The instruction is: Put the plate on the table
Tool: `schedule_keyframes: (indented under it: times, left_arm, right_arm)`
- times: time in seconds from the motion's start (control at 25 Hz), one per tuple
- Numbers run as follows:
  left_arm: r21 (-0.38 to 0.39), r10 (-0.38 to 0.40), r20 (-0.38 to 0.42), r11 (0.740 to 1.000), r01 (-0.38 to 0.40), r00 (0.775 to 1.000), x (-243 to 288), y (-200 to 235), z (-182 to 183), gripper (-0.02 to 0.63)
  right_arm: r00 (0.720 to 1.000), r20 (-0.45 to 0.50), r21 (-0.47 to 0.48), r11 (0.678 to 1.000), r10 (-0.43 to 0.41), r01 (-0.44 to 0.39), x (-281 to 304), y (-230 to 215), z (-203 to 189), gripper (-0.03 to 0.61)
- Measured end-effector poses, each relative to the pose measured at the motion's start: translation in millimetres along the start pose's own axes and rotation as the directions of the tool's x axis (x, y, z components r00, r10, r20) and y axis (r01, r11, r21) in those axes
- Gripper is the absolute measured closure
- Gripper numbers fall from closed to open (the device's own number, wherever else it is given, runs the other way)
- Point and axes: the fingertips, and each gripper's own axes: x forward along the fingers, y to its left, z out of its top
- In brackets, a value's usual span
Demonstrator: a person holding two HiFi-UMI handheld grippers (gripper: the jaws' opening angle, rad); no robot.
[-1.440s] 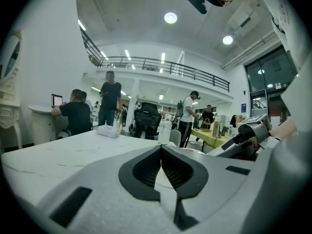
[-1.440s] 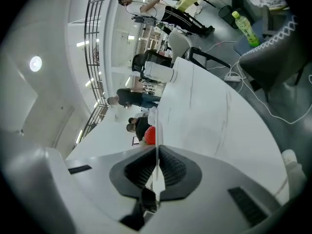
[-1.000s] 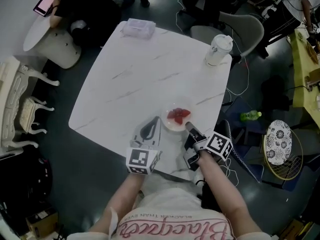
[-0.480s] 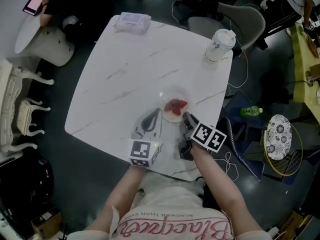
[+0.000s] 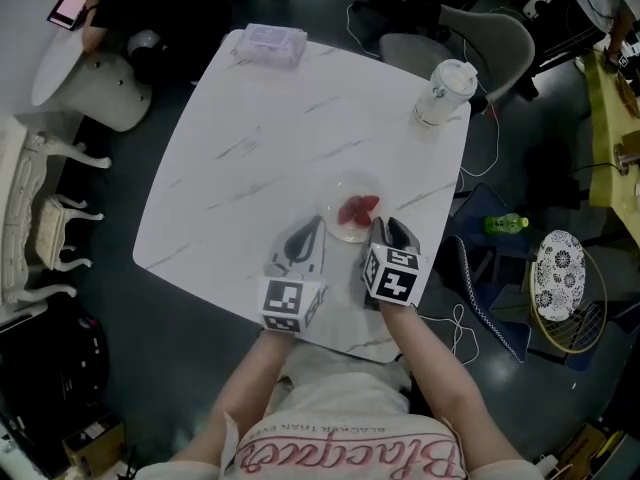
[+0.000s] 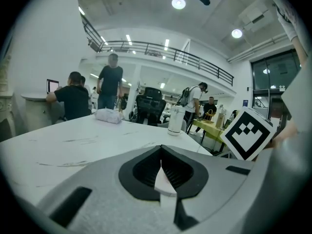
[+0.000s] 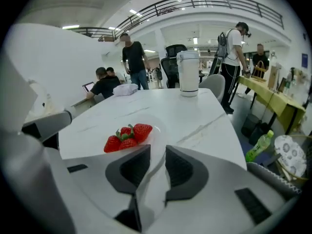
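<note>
- plate, clear glass, lies flat on the white marbled desk, close to the edge nearest me, with a few red strawberries heaped on it.
- right tool sits at the plate's near rim. its jaws stand a narrow gap apart, and i see nothing pinched between them, only the desk and the rim's edge showing through the gap.
- left tool is low over the desk just left of the plate and apart from it, with its jaws pressed together and empty.
- further out, a lidded white cup stands by the desk's far right corner and a soft packet lies at the far left corner, both well apart from the plate.
- off the desk to the right, a green bottle lies on the floor.
</note>
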Motion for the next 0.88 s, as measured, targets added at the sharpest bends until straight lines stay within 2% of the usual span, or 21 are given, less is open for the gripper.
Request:
schedule_keyframes:
  times: [0.16, 0.4, 0.56, 0.68, 0.88]
  left_arm:
    - [-0.001, 0.002, 0.003, 1.000, -0.002, 1.000, -4, 2, 1, 0.609]
    - [0.011, -0.006, 0.009, 1.000, 0.006, 1.000, -10, -3, 0, 0.609]
    - [0.030, -0.003, 0.032, 1.000, 0.002, 0.999, -17, -11, 4, 0.609]
    - [0.034, 0.018, 0.057, 0.999, -0.020, 0.998, -30, -17, 11, 0.609]
    - [0.050, 0.029, 0.098, 0.998, -0.034, 0.995, -64, -41, 23, 0.609]
  right_arm:
    - [0.999, 0.019, -0.130, 0.991, -0.038, 0.040, -1, 1, 1, 0.505]
    - [0.998, 0.068, -0.161, 0.987, -0.013, 0.024, -19, 3, 7, 0.506]
    - [0.988, 0.145, -0.192, 0.981, 0.054, -0.026, -42, 12, 19, 0.536]
    - [0.965, 0.223, -0.239, 0.968, 0.137, -0.083, -71, 25, 29, 0.572]
    - [0.925, 0.300, -0.281, 0.948, 0.232, -0.147, -125, 38, 36, 0.575]
